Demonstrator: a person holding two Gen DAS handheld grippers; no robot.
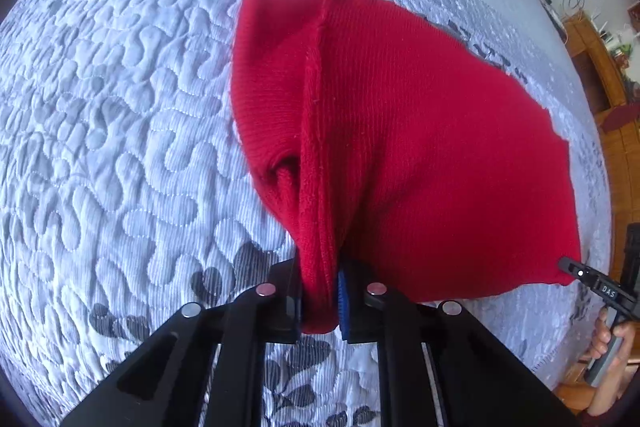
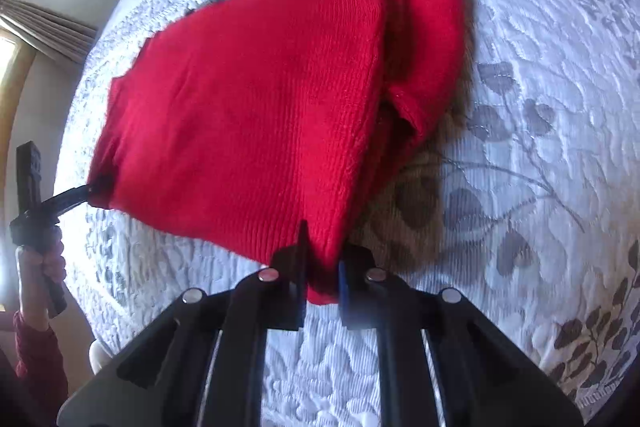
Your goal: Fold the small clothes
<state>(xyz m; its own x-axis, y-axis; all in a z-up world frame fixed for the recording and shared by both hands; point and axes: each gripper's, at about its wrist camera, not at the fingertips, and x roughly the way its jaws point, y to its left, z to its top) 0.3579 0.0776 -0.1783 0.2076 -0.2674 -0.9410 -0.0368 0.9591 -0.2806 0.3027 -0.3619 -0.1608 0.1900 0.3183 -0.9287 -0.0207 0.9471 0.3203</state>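
One red knit garment, ribbed, no second piece of clothing in play. Two grippers, both clamped on it. One quilted bedspread, pale grey-white with dark leaf print, under everything.

Garment: lifted off the bedspread along its near edge, stretched between the two grippers; its far part sags toward the quilt and looks to rest there. A hemmed fold runs down the garment toward the left gripper, with a looser flap of the same cloth bunched on the side away from the right gripper.

Left gripper: jaws narrow, pinching a gathered corner of the garment; red cloth fills the gap, a blue pad showing against it. Seen from the right wrist view, this gripper bites the garment's far corner, held by a hand in a dark red sleeve, grip upright.

Right gripper: jaws narrow too, closed on the opposite near corner, cloth bunched between the fingers. From the left wrist view the same gripper reaches the garment's outer corner fingertip-first; the hand wraps its handle below.

Beside the bedspread, beyond the garment: wooden furniture with cables; on the other side a curtain by a window.
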